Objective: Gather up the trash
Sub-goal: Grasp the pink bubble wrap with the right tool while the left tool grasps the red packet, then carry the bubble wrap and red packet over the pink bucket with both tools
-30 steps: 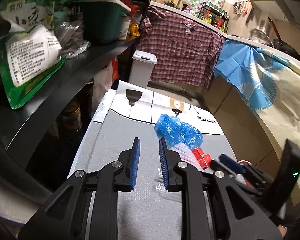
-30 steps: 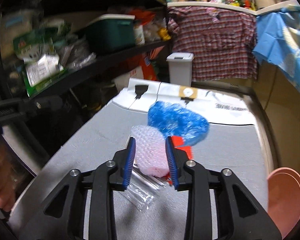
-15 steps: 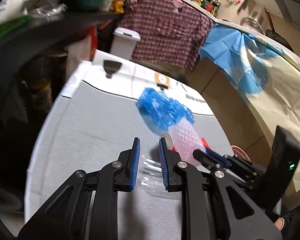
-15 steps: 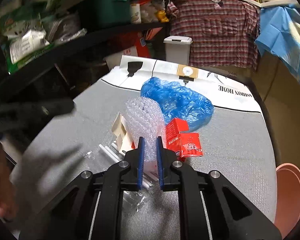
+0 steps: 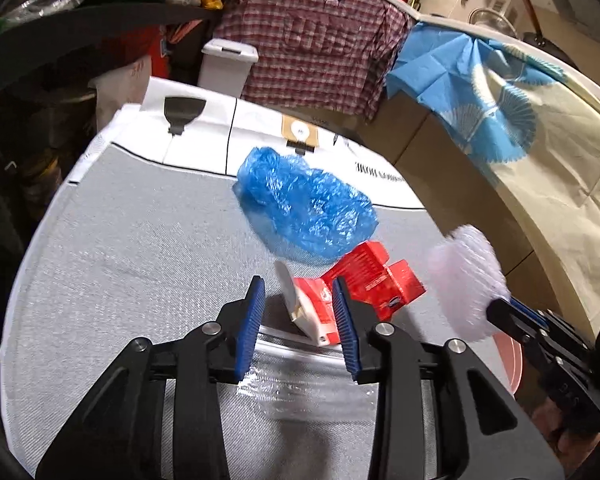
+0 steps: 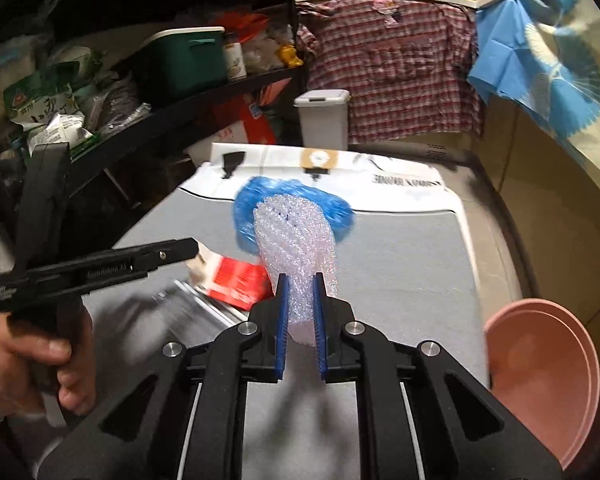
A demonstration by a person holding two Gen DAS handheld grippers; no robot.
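The right gripper [image 6: 300,312] tilts downward, jaws pinching a bubble-wrap wad [image 6: 296,240] lifted off the grey tabletop [image 6: 400,280]. The left gripper [image 5: 300,320] angles down over the red carton [image 5: 364,280] and a clear plastic bag [image 5: 300,380], its jaws spread and just widened, gripping nothing.

White printed sheet [image 6: 380,184] at the surface's far end: inverted black lettering, last word "HOME"; the first word and shelf packet print are illegible

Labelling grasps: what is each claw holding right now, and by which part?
Right claw: shut on the bubble wrap, pinched at its near end. Left claw: nothing held; its jaws have just been opening over the clear plastic bag and red carton.
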